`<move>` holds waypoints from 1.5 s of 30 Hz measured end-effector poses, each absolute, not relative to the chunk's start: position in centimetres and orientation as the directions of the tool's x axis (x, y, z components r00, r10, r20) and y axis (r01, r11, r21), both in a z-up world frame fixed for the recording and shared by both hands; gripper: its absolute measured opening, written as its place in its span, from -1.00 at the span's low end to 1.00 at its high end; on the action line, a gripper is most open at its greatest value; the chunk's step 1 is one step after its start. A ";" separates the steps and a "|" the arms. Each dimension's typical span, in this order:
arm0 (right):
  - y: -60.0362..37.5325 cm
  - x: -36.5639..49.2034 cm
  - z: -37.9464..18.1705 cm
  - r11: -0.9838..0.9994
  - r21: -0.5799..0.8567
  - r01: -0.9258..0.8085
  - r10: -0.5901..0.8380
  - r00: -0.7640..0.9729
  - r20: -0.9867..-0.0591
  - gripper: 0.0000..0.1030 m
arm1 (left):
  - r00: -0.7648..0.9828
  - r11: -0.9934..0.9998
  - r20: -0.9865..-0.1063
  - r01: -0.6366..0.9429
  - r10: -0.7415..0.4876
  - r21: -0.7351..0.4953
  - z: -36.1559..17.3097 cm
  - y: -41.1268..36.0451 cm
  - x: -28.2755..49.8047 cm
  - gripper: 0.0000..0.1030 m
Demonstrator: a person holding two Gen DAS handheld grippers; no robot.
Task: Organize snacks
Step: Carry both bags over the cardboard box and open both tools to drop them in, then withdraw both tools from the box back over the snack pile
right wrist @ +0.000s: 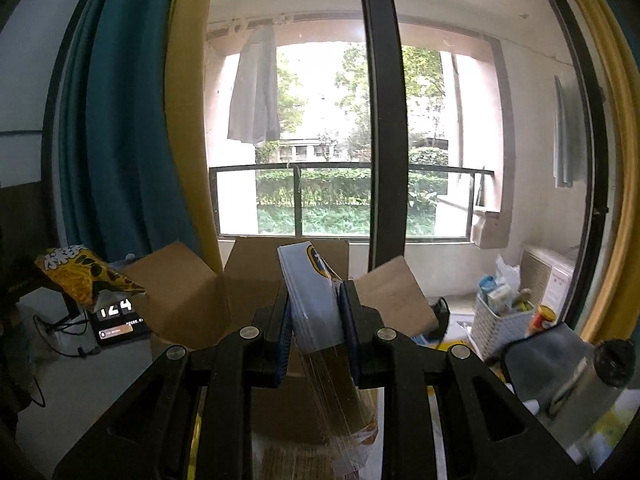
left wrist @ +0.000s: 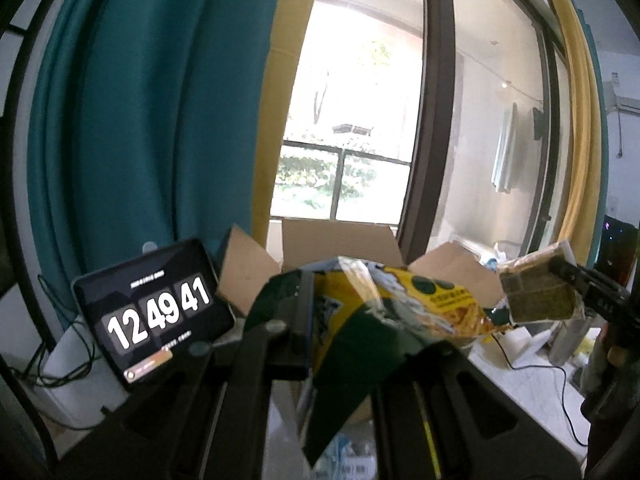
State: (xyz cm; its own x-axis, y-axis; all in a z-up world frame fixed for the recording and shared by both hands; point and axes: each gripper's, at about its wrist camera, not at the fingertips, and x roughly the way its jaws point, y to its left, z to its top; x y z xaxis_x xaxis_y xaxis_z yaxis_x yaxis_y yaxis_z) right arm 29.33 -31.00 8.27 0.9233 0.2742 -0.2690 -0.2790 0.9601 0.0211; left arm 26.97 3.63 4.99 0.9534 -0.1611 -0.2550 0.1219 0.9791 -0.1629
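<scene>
My left gripper (left wrist: 344, 320) is shut on a yellow and dark green snack bag (left wrist: 404, 312), which is held up in front of an open cardboard box (left wrist: 340, 240). The bag hides its right finger. At the right edge of the left wrist view, my right gripper (left wrist: 576, 280) holds a clear-wrapped pack of brownish snacks (left wrist: 536, 292). In the right wrist view, the right gripper (right wrist: 316, 316) is shut on that pack (right wrist: 312, 292), white-topped with a blue and yellow logo, before the same box (right wrist: 192, 296). The yellow bag (right wrist: 84, 272) shows at the far left.
A tablet showing a clock (left wrist: 156, 312) leans left of the box, with cables beside it. A white basket of items (right wrist: 496, 320) and a dark flask (right wrist: 576, 368) stand at the right. Teal and yellow curtains and a large window lie behind the box.
</scene>
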 end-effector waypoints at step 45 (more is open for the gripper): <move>-25.5 37.5 7.5 0.906 -0.062 -0.418 0.365 0.848 -0.384 0.27 | 0.946 0.994 -0.315 0.048 -0.078 -0.103 5.1 0.3 34.8 0.68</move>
State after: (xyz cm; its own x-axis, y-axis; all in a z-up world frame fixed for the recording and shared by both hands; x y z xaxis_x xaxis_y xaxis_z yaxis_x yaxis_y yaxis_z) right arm 37.50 -25.48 7.50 0.8484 0.3650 -0.3835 -0.4181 0.9063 -0.0624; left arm 34.79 0.34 5.14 0.9459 -0.0783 -0.3148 0.0479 0.9935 -0.1031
